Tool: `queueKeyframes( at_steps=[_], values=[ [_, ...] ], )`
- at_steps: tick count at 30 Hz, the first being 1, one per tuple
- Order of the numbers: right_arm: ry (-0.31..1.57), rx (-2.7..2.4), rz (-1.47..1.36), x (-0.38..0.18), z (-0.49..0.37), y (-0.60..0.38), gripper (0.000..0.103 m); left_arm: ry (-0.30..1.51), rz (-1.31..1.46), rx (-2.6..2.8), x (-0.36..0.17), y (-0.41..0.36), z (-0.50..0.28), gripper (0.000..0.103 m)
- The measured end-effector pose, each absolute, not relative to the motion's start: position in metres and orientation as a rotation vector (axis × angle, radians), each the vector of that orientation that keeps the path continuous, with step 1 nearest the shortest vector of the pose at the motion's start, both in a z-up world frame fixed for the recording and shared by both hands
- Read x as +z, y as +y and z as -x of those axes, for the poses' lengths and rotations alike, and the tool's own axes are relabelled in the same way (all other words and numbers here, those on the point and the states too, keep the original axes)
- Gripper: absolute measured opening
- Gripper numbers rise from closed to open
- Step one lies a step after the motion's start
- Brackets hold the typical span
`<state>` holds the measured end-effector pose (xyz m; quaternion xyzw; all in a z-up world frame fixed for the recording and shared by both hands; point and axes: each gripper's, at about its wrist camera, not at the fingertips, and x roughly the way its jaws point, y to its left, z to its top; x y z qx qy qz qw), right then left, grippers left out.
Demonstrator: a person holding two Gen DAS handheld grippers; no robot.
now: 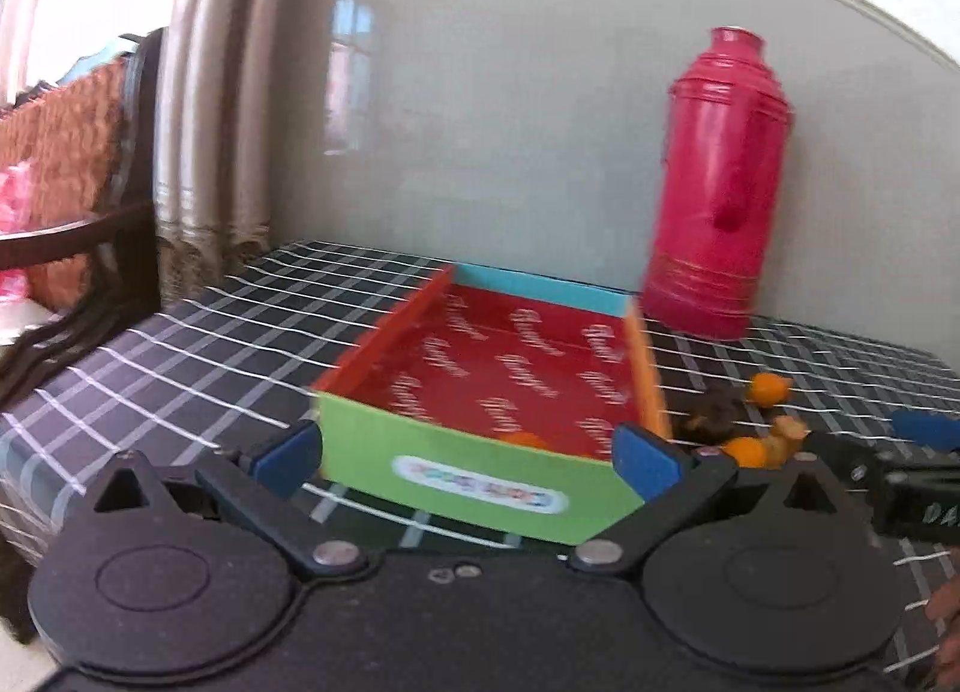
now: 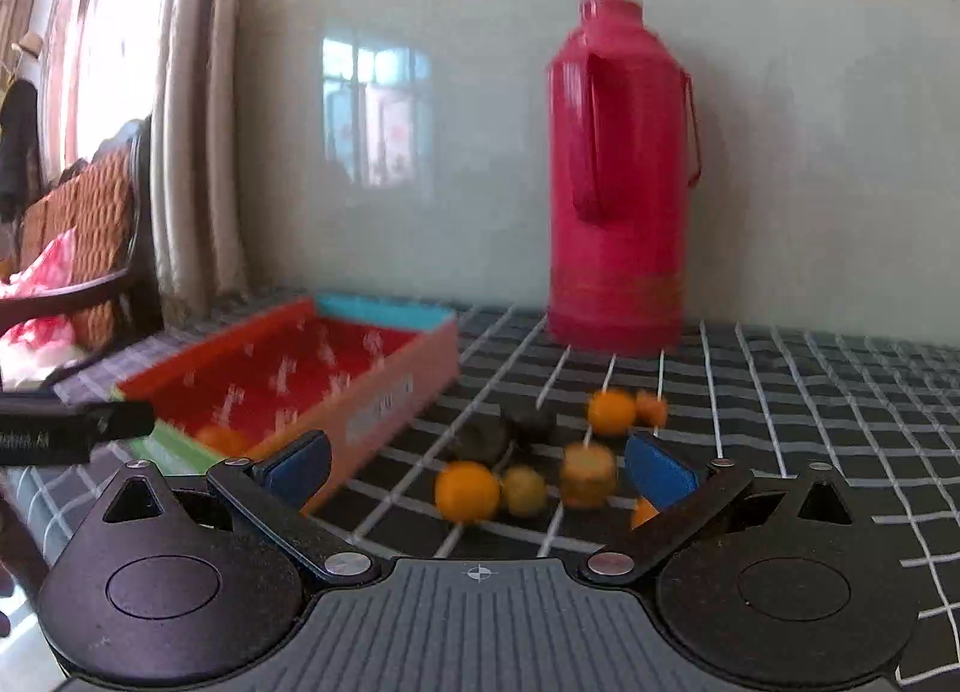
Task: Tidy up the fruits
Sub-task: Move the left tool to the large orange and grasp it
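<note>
A shallow cardboard box [image 1: 444,464] with a red floor and green front wall sits on the checked tablecloth; it also shows in the right wrist view [image 2: 390,398]. One orange fruit [image 1: 525,440] lies inside it. Several loose fruits lie right of the box: orange ones [image 2: 467,491] [image 2: 611,411], yellowish ones [image 2: 588,473] and dark ones [image 2: 480,440]. My left gripper [image 1: 468,455] is open and empty, its blue pads astride the box's front wall. My right gripper [image 2: 477,467] is open and empty, low over the loose fruits.
A tall red thermos [image 2: 618,182] stands at the back against the wall, behind the fruits. A dark chair [image 2: 84,248] with a pink bag stands left of the table. The table's left edge [image 1: 36,410] lies near the box.
</note>
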<state>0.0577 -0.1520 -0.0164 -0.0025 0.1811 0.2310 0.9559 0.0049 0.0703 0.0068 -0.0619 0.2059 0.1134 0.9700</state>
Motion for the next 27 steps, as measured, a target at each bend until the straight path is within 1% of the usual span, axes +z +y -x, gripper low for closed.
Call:
queueKeyframes(
  at_steps=[9,13,19,23,27],
  values=[
    [0.325,0.341,0.045,-0.017,-0.051,-0.194,0.103,0.424,0.073,0.179,0.003,0.028,-0.019,0.097],
    [0.331,0.273,0.031,-0.017,-0.054,-0.216,0.103,0.416,0.060,0.125,0.001,0.004,-0.025,0.094],
    [0.359,0.169,-0.015,-0.018,-0.058,-0.252,0.103,0.435,0.036,0.051,-0.007,-0.036,-0.042,0.093],
    [0.367,0.101,-0.031,-0.021,-0.062,-0.276,0.103,0.456,0.020,0.006,-0.014,-0.059,-0.053,0.087],
    [0.380,0.064,-0.047,-0.024,-0.066,-0.297,0.103,0.464,0.001,-0.025,-0.019,-0.080,-0.064,0.085]
  ],
)
